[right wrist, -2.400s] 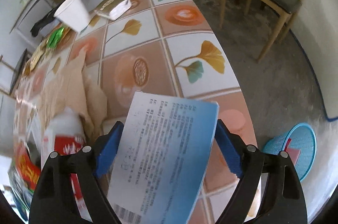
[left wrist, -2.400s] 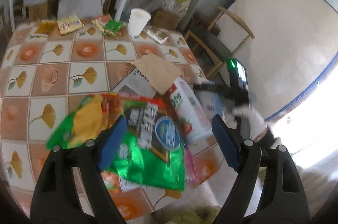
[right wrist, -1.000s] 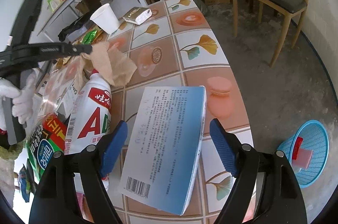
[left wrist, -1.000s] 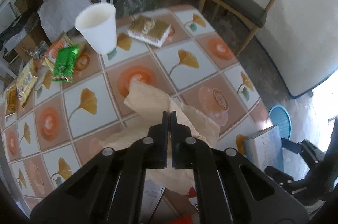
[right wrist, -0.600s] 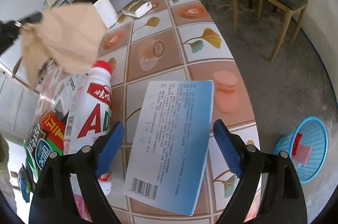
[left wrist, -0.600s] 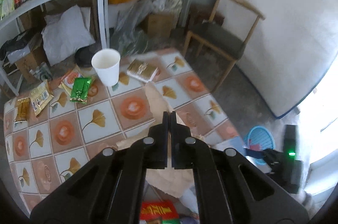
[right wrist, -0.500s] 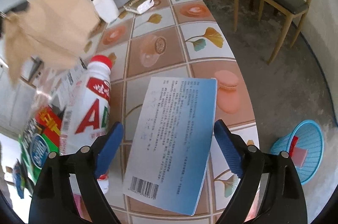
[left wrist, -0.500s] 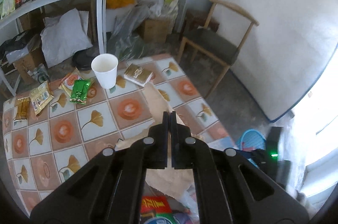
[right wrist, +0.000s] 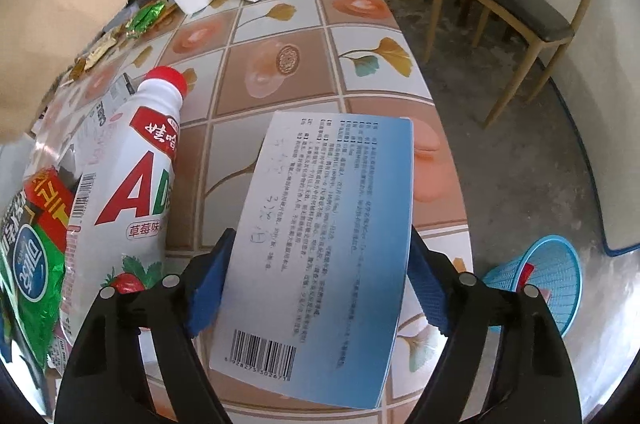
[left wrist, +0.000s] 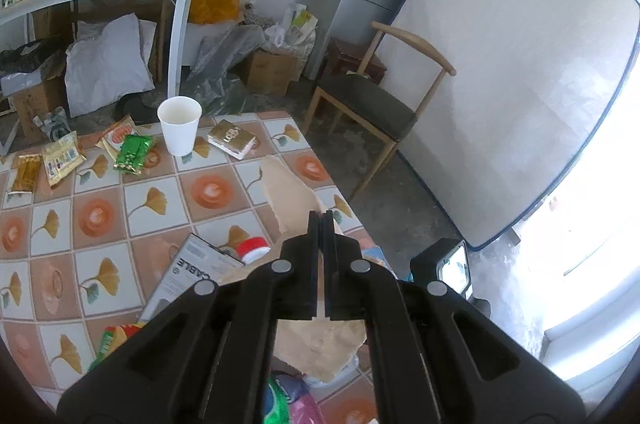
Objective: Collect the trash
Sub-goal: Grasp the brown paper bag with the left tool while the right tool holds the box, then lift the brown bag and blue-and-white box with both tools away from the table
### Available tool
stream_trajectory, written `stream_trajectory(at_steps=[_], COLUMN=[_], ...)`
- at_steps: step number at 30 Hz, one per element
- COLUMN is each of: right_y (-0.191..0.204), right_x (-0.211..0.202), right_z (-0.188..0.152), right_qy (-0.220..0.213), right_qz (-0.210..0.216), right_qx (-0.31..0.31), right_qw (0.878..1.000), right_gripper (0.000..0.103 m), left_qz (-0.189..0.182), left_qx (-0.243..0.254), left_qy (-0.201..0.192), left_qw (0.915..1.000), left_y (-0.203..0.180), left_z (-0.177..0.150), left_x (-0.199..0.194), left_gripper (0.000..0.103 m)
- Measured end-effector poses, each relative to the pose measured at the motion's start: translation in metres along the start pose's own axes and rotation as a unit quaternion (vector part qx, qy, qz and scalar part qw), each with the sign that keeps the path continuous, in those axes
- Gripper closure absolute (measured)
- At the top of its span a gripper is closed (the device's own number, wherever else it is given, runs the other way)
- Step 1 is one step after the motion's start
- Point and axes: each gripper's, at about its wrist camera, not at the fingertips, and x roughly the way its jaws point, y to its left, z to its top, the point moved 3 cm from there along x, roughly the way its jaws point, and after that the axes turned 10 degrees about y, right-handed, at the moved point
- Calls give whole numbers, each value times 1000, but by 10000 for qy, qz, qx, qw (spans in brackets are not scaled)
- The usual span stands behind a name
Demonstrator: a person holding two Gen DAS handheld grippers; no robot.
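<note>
My left gripper [left wrist: 321,214] is shut on a torn sheet of brown paper [left wrist: 292,191], held up over the tiled table [left wrist: 100,216]; the same brown paper [right wrist: 52,3] fills the upper left of the right wrist view. At the table's right edge, my right gripper [right wrist: 320,244] has its jaws closing on a flat blue and white box [right wrist: 336,207], whose long sides meet both blue pads. A white bottle with a red cap [right wrist: 132,183] lies just left of that box.
A white paper cup [left wrist: 179,127], a gold packet [left wrist: 232,139] and snack wrappers [left wrist: 134,147] sit at the table's far side. A green snack bag [right wrist: 28,264] lies beside the bottle. A blue basket [right wrist: 548,276] stands on the floor, a wooden chair [left wrist: 368,103] beyond.
My left gripper rose and drew back with the brown paper, uncovering the bottle. My right gripper's pads, just clear of the blue box a second ago, now meet its sides.
</note>
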Motion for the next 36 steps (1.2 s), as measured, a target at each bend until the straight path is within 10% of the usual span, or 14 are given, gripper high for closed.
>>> stream_trajectory(at_steps=[36], right_y=[-60], right_x=[-163], right_z=[-65], right_qy=[-1217], right_qz=[1542], right_qx=[1058], right_qw=[9748], right_gripper=[27], left_qz=[-401], left_qx=[332], left_qy=[-630], left_qw=[9967], left_y=[-44], left_z=[-27], left_x=[-53], left_gripper=[103])
